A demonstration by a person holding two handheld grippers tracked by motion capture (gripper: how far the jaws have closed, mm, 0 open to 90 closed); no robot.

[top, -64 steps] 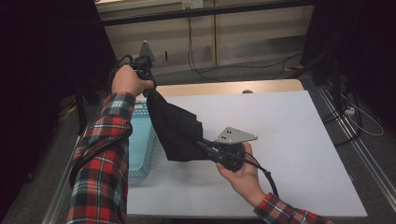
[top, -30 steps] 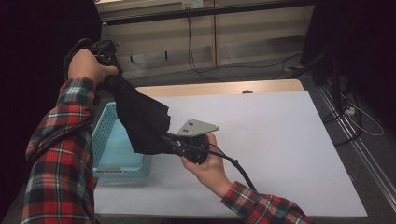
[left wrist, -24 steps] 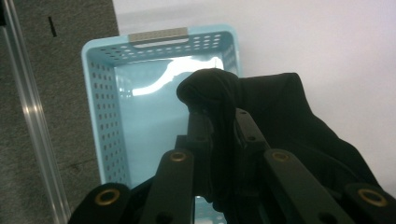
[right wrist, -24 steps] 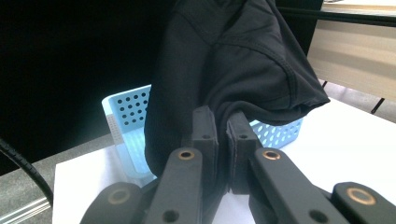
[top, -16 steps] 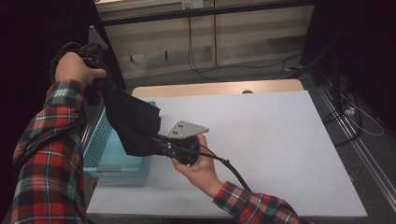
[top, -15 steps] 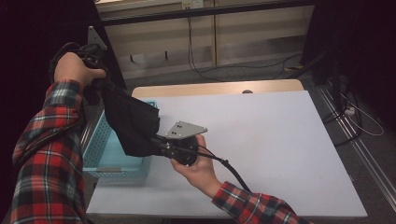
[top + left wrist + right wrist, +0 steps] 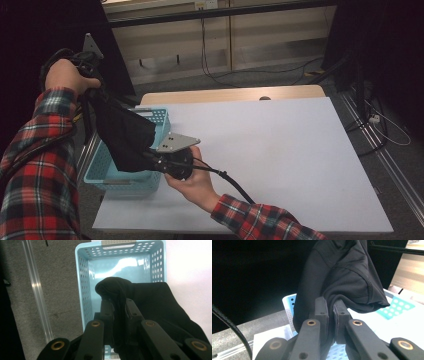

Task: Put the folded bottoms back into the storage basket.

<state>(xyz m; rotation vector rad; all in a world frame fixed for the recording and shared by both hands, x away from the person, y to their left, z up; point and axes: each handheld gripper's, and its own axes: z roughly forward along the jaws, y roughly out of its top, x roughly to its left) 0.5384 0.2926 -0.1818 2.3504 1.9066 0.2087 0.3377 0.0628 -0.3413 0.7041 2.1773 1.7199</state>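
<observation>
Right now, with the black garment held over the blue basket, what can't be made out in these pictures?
- What kind of garment the black garment is: bunched in all three views.
- Basket floor, high view: the garment hangs in front; the left gripper view shows its bare far end.
- Left gripper jaws, high view: hidden by the hand and cloth.
- Right gripper jaw tips, high view: buried in cloth.

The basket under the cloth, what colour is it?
Light blue, with small holes in its walls. The basket shows best in the left gripper view.
</observation>
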